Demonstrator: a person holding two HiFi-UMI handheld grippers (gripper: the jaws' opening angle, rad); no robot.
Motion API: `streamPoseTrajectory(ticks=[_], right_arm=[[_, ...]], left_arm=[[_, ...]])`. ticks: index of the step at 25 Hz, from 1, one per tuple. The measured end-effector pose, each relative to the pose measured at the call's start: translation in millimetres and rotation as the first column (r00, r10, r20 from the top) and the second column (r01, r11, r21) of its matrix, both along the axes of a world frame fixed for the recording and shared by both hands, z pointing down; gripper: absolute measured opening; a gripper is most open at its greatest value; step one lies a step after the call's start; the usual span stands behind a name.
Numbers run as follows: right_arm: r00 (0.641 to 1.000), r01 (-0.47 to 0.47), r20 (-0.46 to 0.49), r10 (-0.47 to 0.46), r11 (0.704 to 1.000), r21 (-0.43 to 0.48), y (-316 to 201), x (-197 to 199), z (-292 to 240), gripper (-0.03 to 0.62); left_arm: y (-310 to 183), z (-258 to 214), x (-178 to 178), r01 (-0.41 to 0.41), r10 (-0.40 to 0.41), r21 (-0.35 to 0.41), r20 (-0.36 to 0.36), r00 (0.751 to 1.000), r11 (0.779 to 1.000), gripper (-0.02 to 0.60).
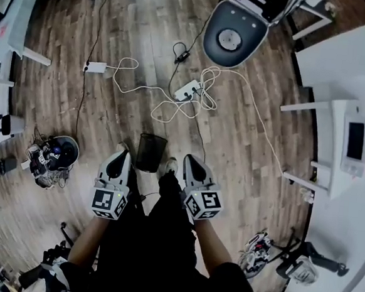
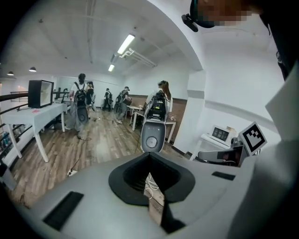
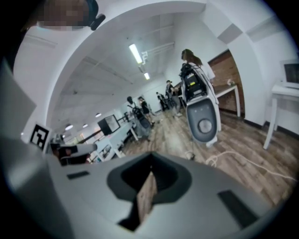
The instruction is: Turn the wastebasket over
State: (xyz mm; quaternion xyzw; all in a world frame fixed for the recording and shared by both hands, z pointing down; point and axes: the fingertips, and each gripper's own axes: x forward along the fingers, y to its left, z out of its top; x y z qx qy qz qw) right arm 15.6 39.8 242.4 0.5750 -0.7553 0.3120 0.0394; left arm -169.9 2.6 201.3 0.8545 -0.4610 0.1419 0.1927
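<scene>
Two empty tools: left gripper (image 1: pixel 122 155) and right gripper (image 1: pixel 190 160) both pinched shut, black wastebasket (image 1: pixel 151 152) on the floor (image 1: pixel 147 35) just ahead between them, a touch nearer the left one.

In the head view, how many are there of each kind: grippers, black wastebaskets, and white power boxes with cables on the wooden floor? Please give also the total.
Grey grippers with marker cubes: 2, left gripper and right gripper
Black wastebasket: 1
White power boxes with cables: 2
Total: 5
</scene>
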Motion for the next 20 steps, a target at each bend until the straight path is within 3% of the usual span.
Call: streamPoseTrajectory(ticks=[4, 8, 14, 20], right_arm=[[0.997, -0.08, -0.024, 0.079, 0.996, -0.046, -13.2, 8.0, 32.9, 0.032], [0.995, -0.099, -0.025, 0.097, 0.988, -0.121, -18.9, 14.5, 85.4, 0.034], [0.997, -0.004, -0.071, -0.015, 0.966, -0.259, -25.5, 11.9, 190.6, 0.035], [0.986, 0.112, -0.081, -0.148, 0.932, -0.346, -19.2, 13.0, 298.1, 0.041]], left_arm=[[-29.9, 42.9, 12.1, -0.16, 0.161, -0.086, 0.006, 0.987, 0.983, 0.032], [-41.8, 109.0, 31.4, -0.342, 0.352, -0.199, 0.014, 0.936, 0.918, 0.034], [-42.1, 212.7, 53.5, -0.511, 0.546, -0.304, 0.039, 0.837, 0.804, 0.151], [-32.1, 304.9, 75.1, -0.588, 0.65, -0.329, 0.116, 0.751, 0.739, 0.169]])
